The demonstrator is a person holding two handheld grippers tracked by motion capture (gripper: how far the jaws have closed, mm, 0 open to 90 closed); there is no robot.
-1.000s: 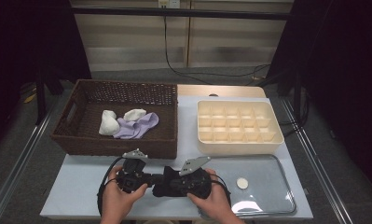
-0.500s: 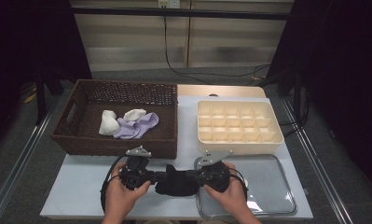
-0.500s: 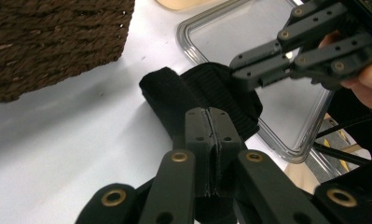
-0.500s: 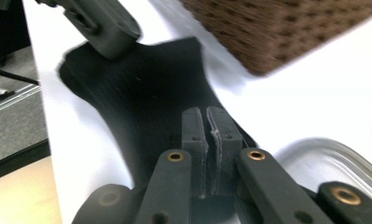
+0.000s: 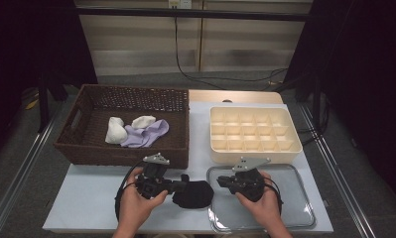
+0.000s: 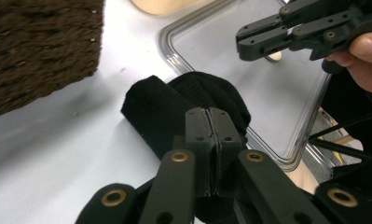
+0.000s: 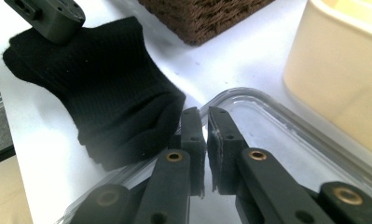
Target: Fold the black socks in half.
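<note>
A black rolled sock (image 5: 193, 194) lies on the white table, its right side over the rim of the clear tray (image 5: 295, 208). My left gripper (image 5: 182, 185) points right and rests on the sock's left end. In the left gripper view its jaws (image 6: 211, 114) are shut tight over the sock (image 6: 155, 105), with no fabric showing between them. My right gripper (image 5: 221, 182) hovers over the tray's left part, just clear of the sock. Its jaws (image 7: 205, 114) are nearly together with nothing between them, and the sock (image 7: 109, 88) lies to their left.
A brown wicker basket (image 5: 121, 151) at the back left holds two white socks (image 5: 115, 131) and a lavender one (image 5: 148, 135). A cream box of several compartments (image 5: 255, 149) stands at the back right. The table's near edge is just below my hands.
My right gripper has drawn away from the sock to the right and now hangs over the tray. The left gripper and the sock have stayed put.
</note>
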